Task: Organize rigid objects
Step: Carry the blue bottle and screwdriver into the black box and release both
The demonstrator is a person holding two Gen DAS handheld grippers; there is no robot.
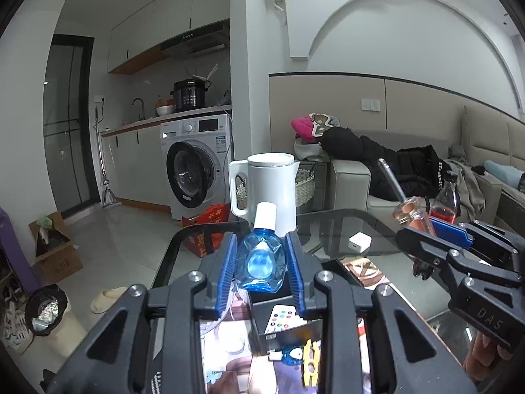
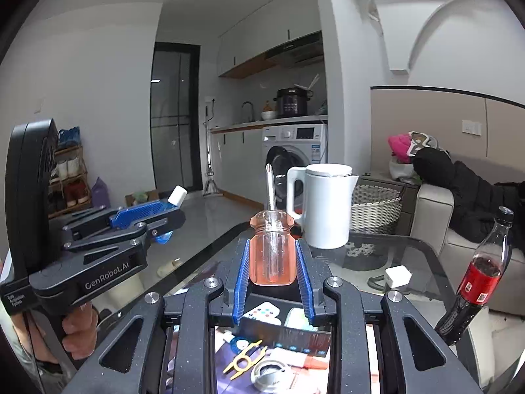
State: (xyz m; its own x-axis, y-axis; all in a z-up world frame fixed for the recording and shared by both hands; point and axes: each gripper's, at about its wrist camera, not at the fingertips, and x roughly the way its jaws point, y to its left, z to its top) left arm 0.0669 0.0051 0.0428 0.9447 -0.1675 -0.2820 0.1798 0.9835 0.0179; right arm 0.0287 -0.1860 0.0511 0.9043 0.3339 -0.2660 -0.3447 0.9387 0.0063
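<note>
Blue ribbed pads of the left hand-held gripper (image 1: 261, 264) press on both flanks of a small clear-blue bottle (image 1: 261, 259) with a white cap, held cap-forward and clear above the glass counter (image 1: 328, 229); the jaws are only narrowly parted, closed on the bottle's body. Beyond it a white kettle (image 1: 267, 190) stands near the far edge of the counter, a small white charger cube (image 1: 360, 242) sits further toward the right edge, and under the jaws a black box (image 1: 279, 315) lies open with a remote-like card in it. At the right of this view the other tool appears side-on, carrying a screwdriver. From the right wrist view, the right hand-held gripper (image 2: 272, 264) is nearly shut on the translucent orange handle of that screwdriver (image 2: 270, 249), shaft pointing up and away, also lifted off the counter; a cola bottle (image 2: 475, 282) stands by the right edge and a yellow plastic piece (image 2: 242, 359) lies on the near part. The left tool shows at the left, a person's hand (image 2: 78, 335) on its grip. Both things seem to be mid-carry, so the step probably calls for keeping each grip firm, lowering one thing at a time into the box or its chosen spot, keeping the screwdriver tip away from the kettle, and releasing only once each rests.
</note>
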